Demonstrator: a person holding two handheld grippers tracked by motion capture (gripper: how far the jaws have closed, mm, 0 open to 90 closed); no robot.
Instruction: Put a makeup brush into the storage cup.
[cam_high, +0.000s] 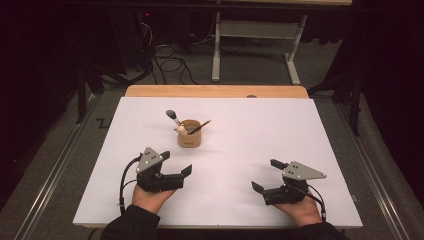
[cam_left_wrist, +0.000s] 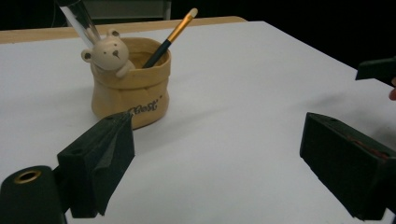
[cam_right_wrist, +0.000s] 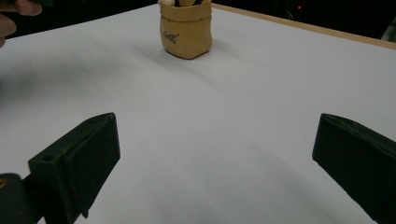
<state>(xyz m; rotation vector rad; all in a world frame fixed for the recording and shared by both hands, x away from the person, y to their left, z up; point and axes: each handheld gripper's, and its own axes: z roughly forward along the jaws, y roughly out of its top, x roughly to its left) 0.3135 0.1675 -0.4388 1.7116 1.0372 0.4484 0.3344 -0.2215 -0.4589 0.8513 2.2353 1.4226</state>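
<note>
A tan sack-shaped pot with a small bear figure on its rim stands on the white board, left of centre. It holds a grey-tipped brush and a dark pencil-like brush. My left gripper rests near the front left, just short of the pot, open with nothing between its jaws. In the left gripper view the pot sits beyond the left jaw of the left gripper. My right gripper lies at the front right, open and empty. The right gripper view shows the pot far ahead of the right gripper.
A wooden tabletop edge runs behind the white board. Beyond it on the floor stand a white desk frame and loose cables. The board's front edge lies just under both hands. Bare white surface spreads right of the pot.
</note>
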